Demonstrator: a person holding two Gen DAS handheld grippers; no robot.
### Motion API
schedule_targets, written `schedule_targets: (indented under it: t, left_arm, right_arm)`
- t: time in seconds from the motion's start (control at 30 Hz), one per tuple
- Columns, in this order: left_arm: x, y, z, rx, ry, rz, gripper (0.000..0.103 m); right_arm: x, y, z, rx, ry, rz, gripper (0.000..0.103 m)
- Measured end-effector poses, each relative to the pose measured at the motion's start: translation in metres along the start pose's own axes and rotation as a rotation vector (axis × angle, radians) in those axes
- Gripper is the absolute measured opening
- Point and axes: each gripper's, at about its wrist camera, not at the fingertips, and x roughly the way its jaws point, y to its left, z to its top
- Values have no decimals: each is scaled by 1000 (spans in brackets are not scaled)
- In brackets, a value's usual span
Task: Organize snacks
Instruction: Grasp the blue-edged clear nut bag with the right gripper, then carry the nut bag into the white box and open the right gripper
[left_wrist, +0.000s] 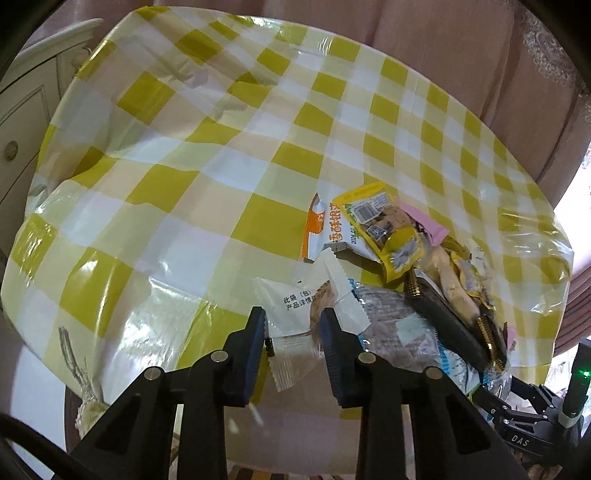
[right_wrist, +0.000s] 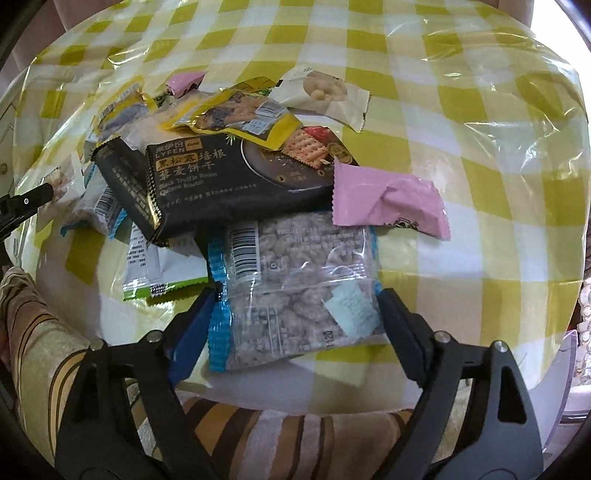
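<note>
Near the surface's front edge, left tongs (left_wrist: 293, 345) pinch a white snack packet (left_wrist: 291, 306); right tongs (right_wrist: 295, 321), apart, must squeeze the clear snack bag (right_wrist: 299, 284) next.

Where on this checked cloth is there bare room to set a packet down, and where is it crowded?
Free: the wide stretch of checked tablecloth between the snack pile and the white cabinet, and the cloth beyond the pile. Crowded: the near edge, from the white packet to the clear blue-edged bag.
</note>
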Motion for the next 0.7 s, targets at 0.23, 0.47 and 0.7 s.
schedule_targets:
  t: [0.23, 0.47, 0.7]
  left_arm:
    - [-27, 0, -15, -32, -65, -7, 31]
    - [-42, -15, -28, -9, -88, -14, 31]
    - [-58, -33, -40, 14, -115, -29, 31]
  right_arm:
    - [-22, -17, -16, 38, -65, 42, 83]
    - [-36, -26, -30, 60, -89, 65, 73]
    - [-57, -25, -42, 100, -148, 109, 72]
